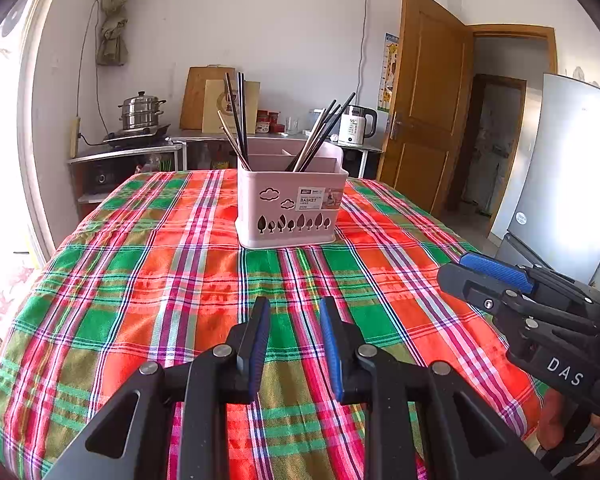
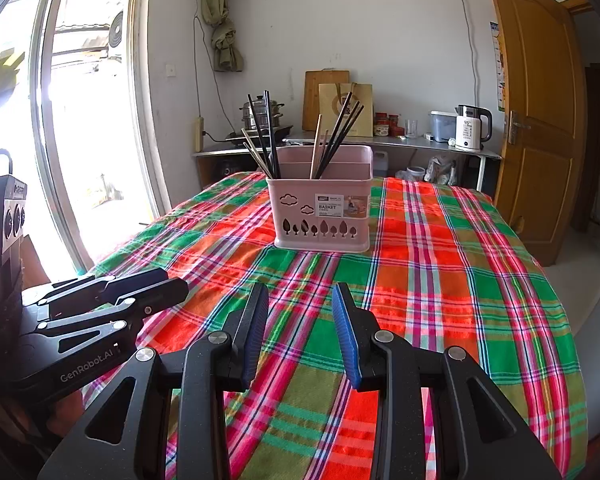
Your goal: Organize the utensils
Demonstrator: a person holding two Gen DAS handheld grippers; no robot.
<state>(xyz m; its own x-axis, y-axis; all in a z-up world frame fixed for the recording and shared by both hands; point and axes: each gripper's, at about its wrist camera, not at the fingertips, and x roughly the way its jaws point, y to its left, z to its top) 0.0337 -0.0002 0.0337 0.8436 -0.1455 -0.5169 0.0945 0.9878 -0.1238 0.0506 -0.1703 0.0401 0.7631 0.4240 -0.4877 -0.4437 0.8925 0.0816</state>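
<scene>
A pink utensil basket (image 1: 290,206) stands upright on the plaid tablecloth (image 1: 148,280), at the middle far side; it also shows in the right wrist view (image 2: 322,208). Black and wooden chopsticks (image 1: 238,120) lean in its left compartment, and more chopsticks (image 1: 320,136) lean in its right one. My left gripper (image 1: 295,308) is open and empty, low over the cloth in front of the basket. My right gripper (image 2: 300,294) is open and empty, beside it to the right. Each gripper shows in the other's view: the right gripper (image 1: 472,266) and the left gripper (image 2: 172,280).
A counter behind the table carries a steel steamer pot (image 1: 142,112), cutting boards (image 1: 206,96), jars and a white kettle (image 1: 356,124). A wooden door (image 1: 424,108) stands open at the right, with a white fridge (image 1: 568,168) nearby. A bright window (image 2: 60,120) is at the left.
</scene>
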